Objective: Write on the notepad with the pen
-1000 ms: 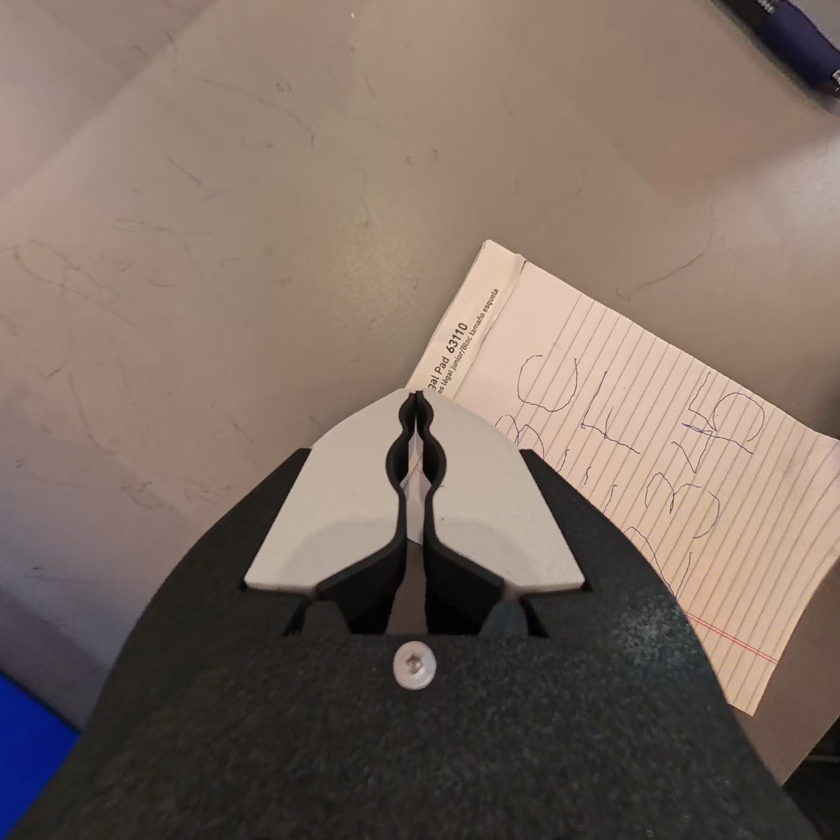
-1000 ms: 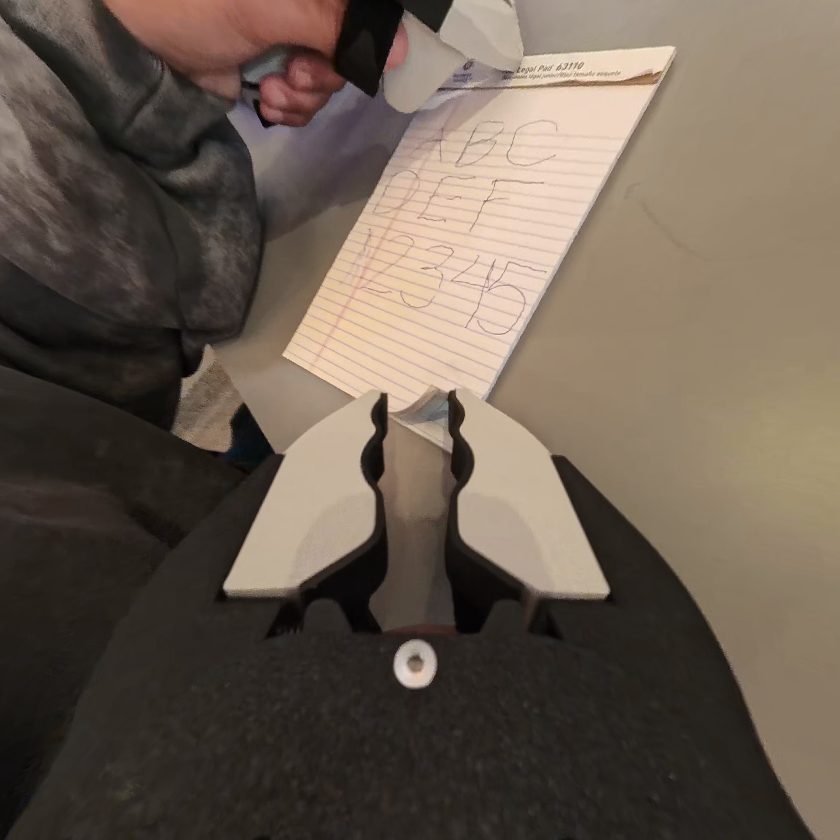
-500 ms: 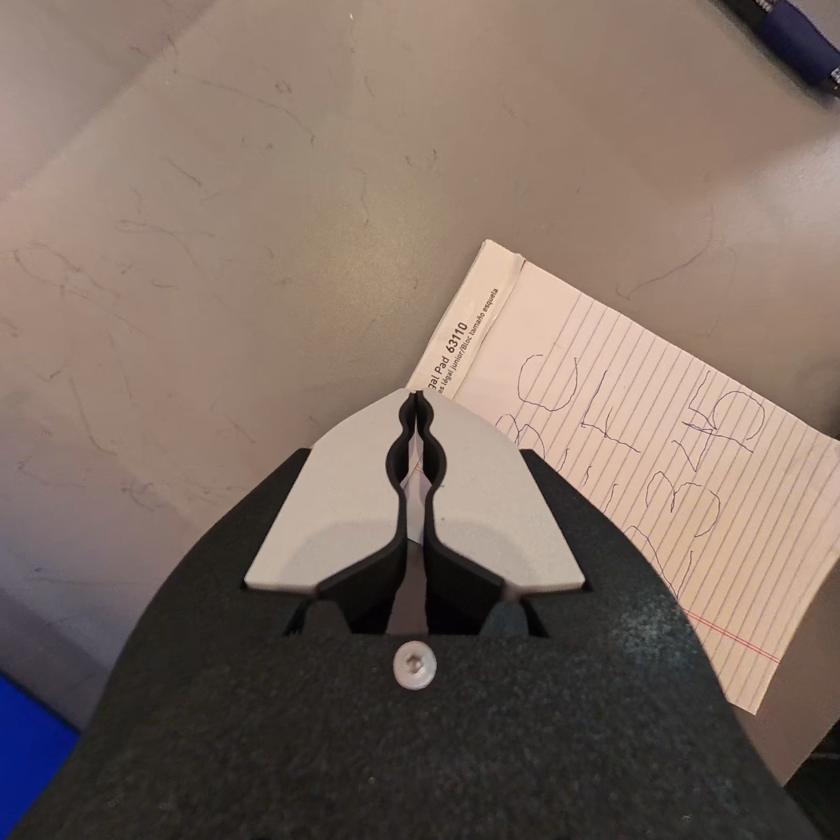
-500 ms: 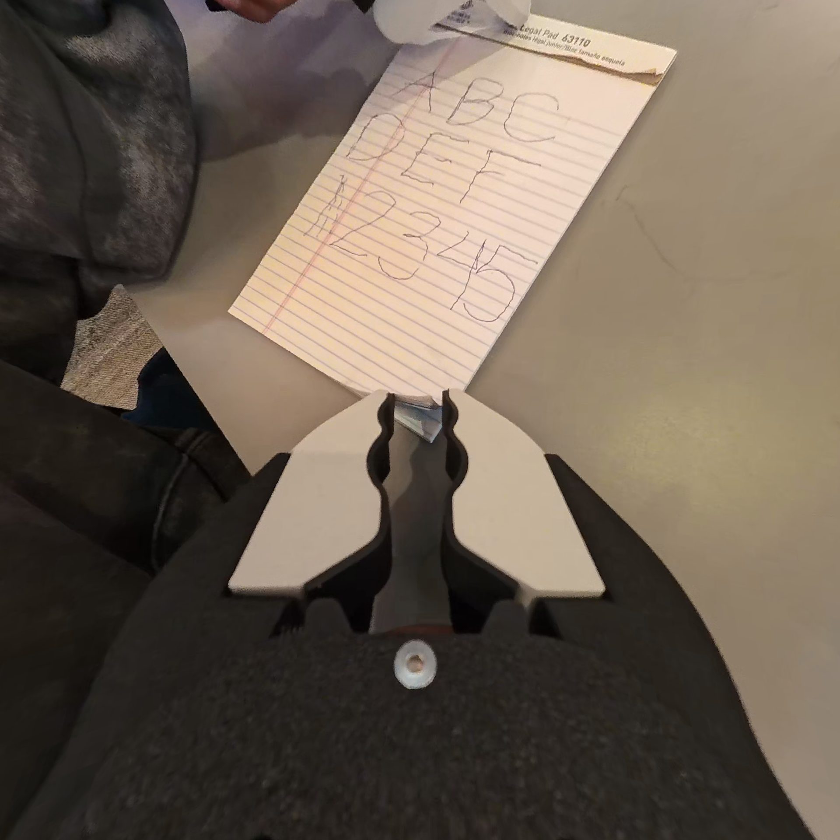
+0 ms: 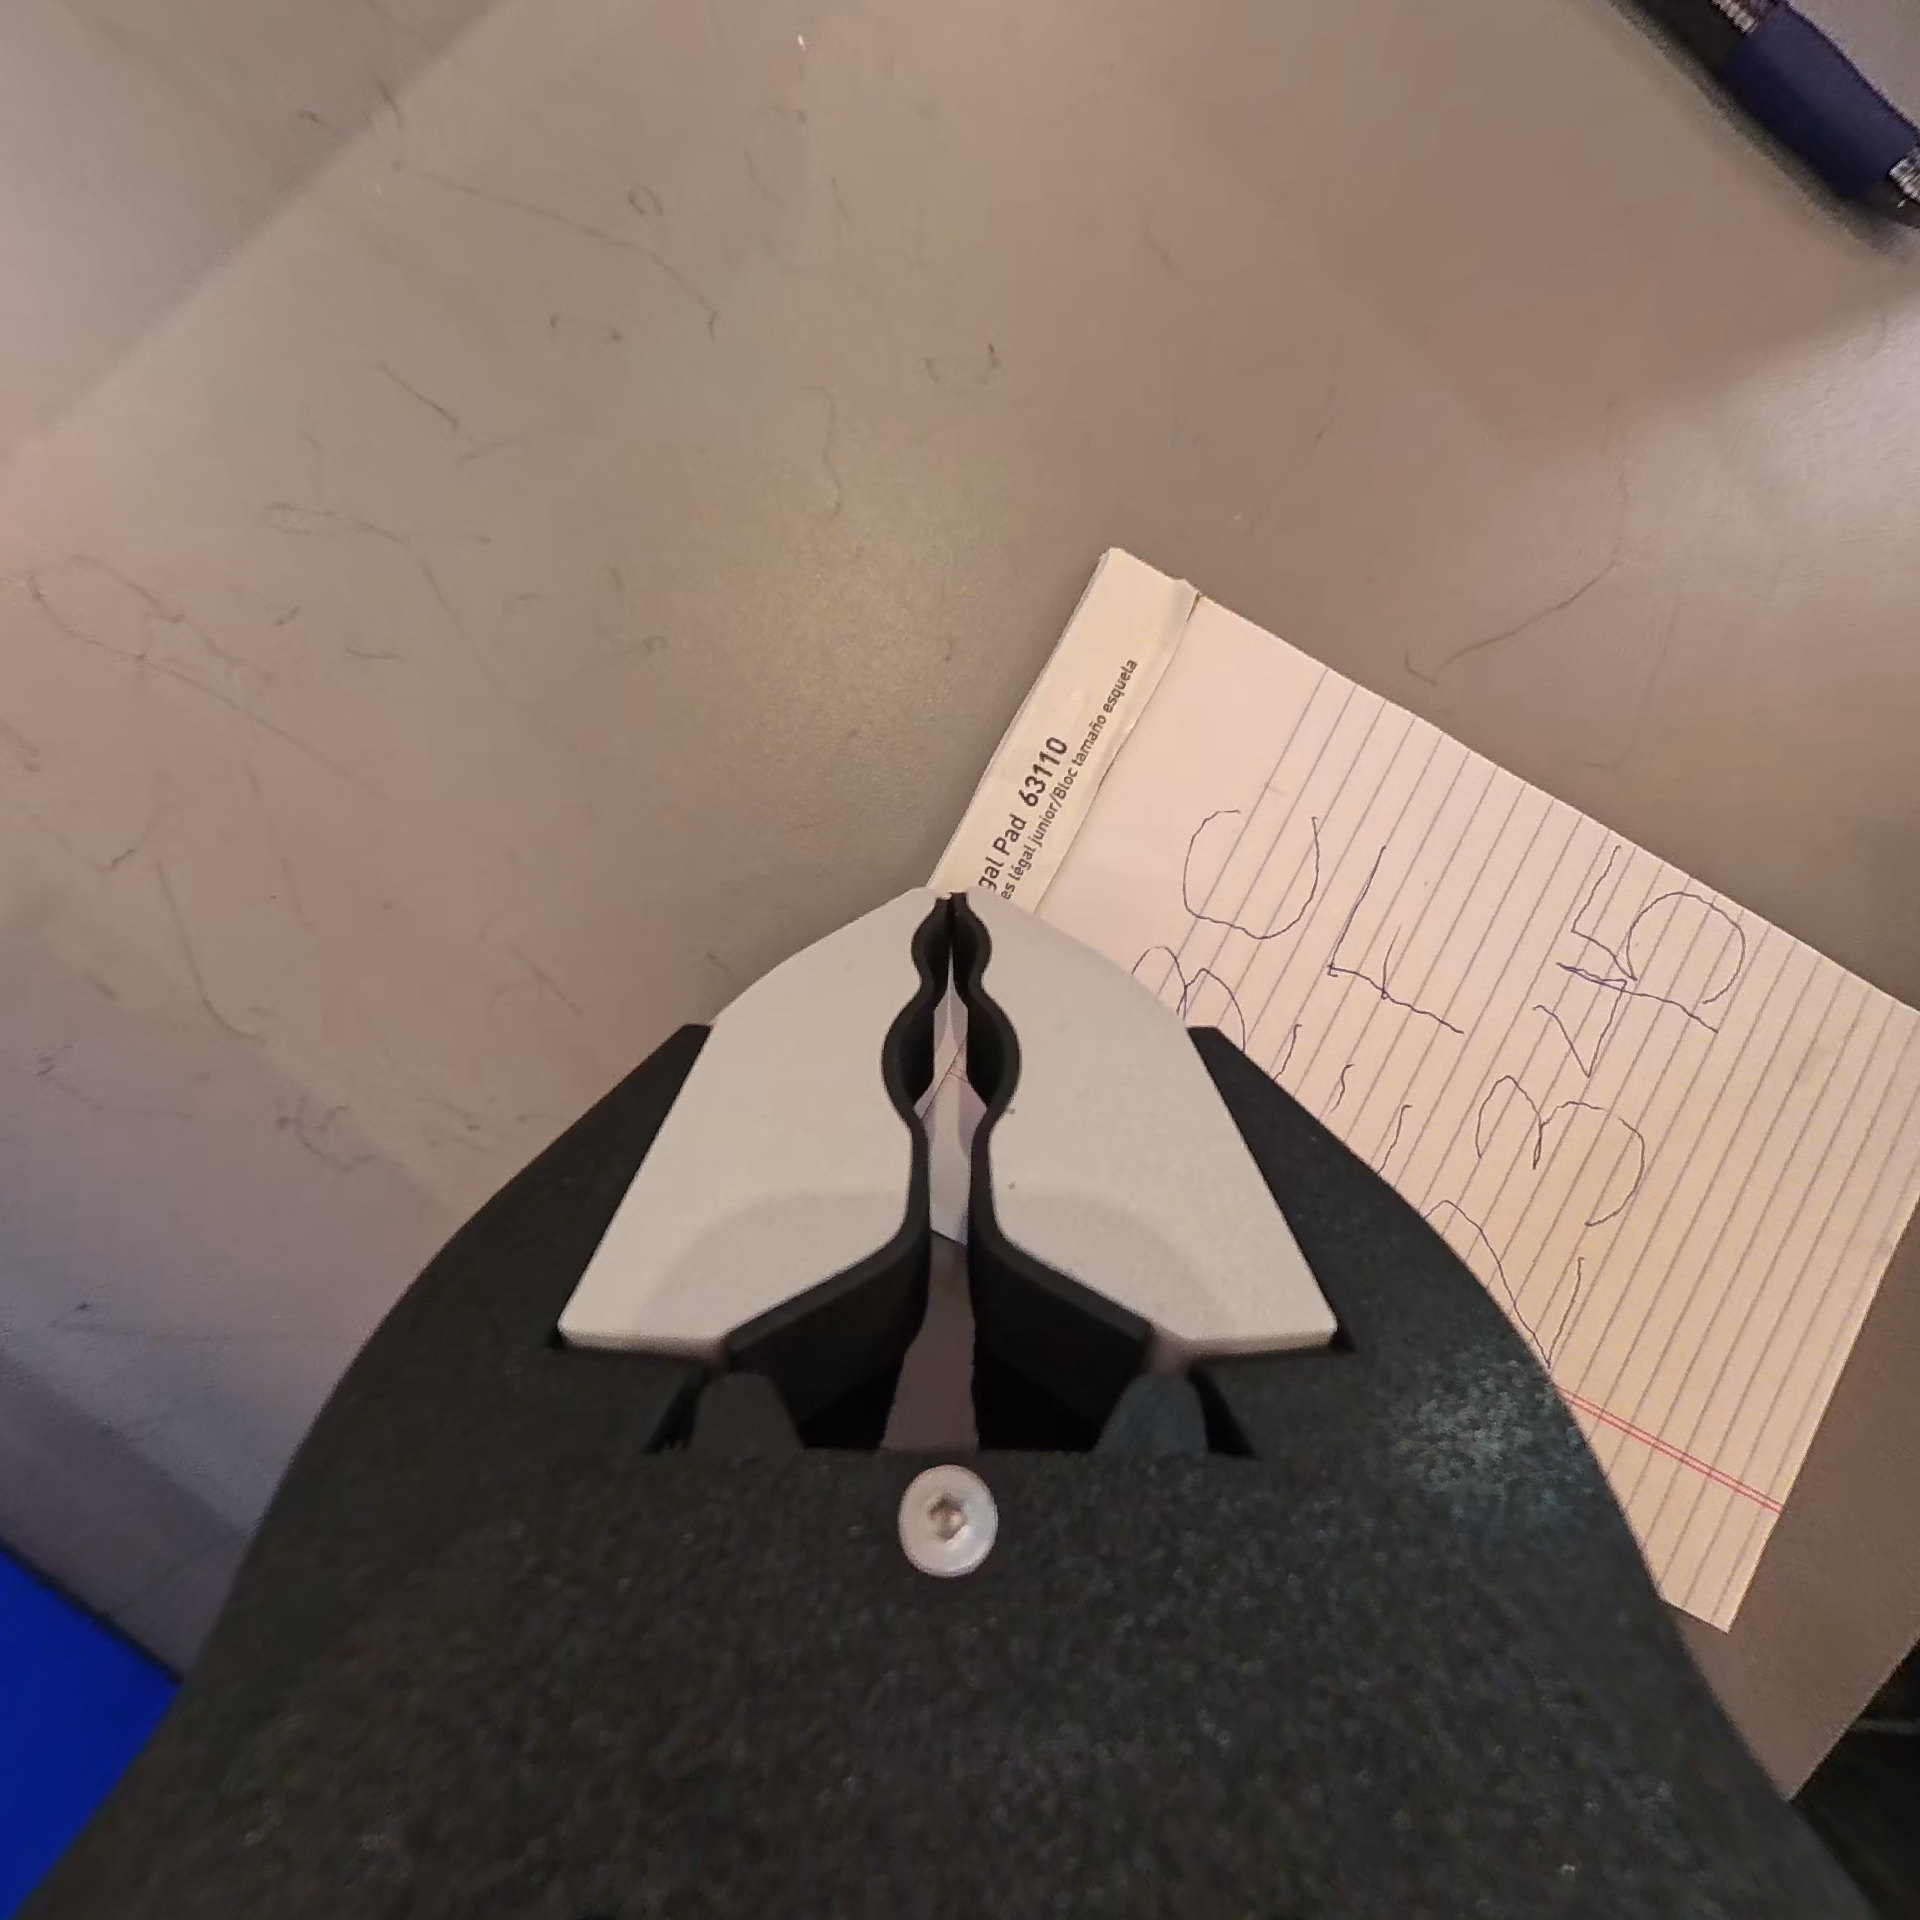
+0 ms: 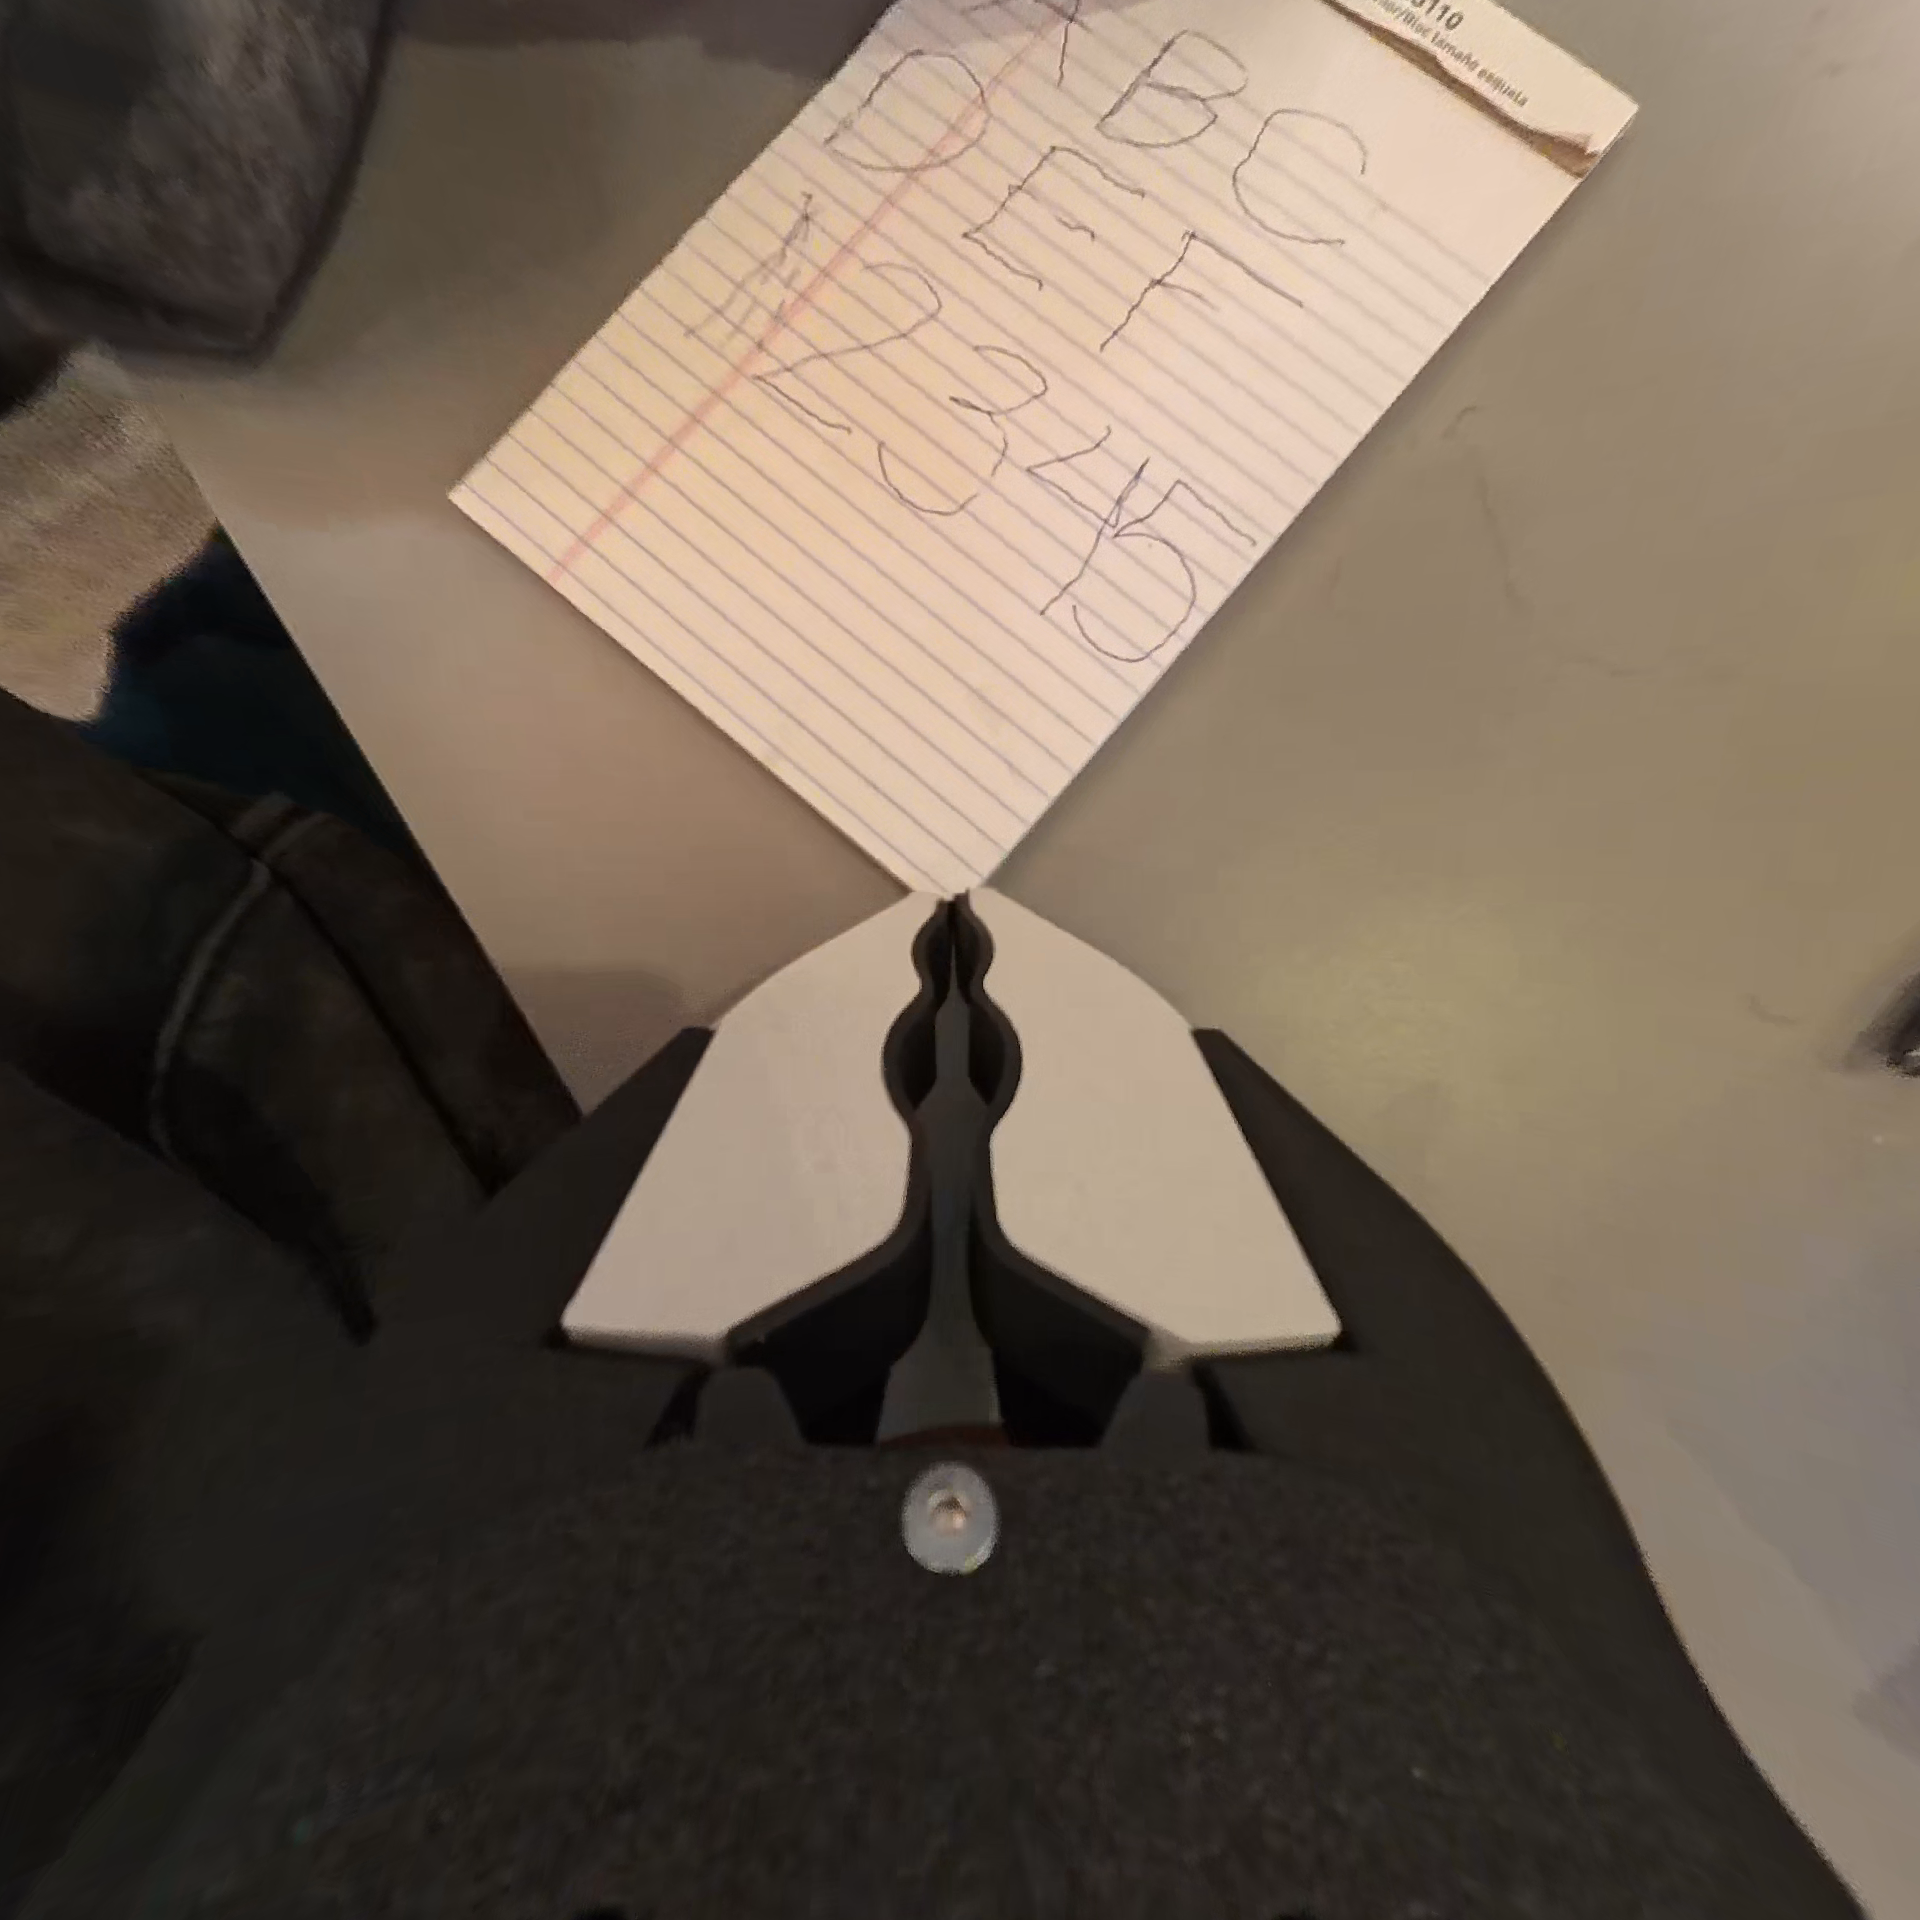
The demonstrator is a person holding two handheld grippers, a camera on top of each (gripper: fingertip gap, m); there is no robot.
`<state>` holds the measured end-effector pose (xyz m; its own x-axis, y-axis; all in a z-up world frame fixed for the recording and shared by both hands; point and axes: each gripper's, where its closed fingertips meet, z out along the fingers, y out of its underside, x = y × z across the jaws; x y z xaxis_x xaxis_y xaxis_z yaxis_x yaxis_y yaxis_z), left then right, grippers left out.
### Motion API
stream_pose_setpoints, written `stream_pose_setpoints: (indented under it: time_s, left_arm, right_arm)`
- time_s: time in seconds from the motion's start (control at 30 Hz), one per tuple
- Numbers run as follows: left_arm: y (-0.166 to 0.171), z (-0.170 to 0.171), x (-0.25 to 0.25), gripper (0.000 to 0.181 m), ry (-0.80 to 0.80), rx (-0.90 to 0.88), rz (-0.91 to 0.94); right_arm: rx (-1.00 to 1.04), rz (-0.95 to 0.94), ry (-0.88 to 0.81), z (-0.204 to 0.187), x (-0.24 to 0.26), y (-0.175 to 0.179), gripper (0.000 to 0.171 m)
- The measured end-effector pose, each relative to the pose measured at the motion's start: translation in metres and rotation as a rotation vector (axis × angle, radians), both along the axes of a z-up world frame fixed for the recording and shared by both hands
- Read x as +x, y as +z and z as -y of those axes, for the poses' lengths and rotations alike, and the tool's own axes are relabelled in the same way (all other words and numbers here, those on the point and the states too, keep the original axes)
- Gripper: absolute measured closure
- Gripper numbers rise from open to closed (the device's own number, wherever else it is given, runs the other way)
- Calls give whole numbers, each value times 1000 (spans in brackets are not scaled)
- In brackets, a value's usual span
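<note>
Grey scuffed table (image 5: 623, 520) filled both views. One lined notepad (image 6: 1039, 468) lay flat on it, pen marks across the upper page, a torn binding strip at its top edge. In the right wrist view the pad sat straight ahead of the right gripper (image 6: 953, 902), its near corner just at the fingertips; whether they touched could not be told. That gripper's jaws were closed together, nothing between them. In the left wrist view the left gripper (image 5: 953, 902) was over the pad's top edge, with the notepad (image 5: 1507, 1039) running off to the right and partly under the fingers. Jaws pressed together at the tips, empty; paper showed through the slot behind them. One dark blue pen (image 5: 1797, 83) lay at the far right corner, well apart from both grippers. Person's grey sleeve (image 6: 156, 156) at upper left, blurred. Two grippers, one pad, one pen.
</note>
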<state>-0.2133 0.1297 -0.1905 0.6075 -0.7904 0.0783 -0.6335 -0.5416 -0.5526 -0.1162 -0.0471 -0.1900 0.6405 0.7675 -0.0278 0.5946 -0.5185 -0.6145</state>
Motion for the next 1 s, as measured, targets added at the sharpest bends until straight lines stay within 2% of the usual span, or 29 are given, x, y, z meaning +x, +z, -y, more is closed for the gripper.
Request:
stream_pose_setpoints:
  time_s: [0.1,0.27,0.37,0.73,1.0]
  left_arm:
    - [0,0,0,181,0,0,1]
    - [0,0,0,181,-1,0,0]
    - [0,0,0,181,-2,-1,2]
    - [0,0,0,181,-4,-9,13]
    - [0,0,0,181,-3,-8,12]
  right_arm:
    - [63,44,117,6,-2,7,171]
    - [189,163,244,3,-1,7,155]
    - [171,221,306,1,2,-1,158]
    - [187,236,361,-1,-2,2,161]
    - [184,253,395,1,-4,-1,171]
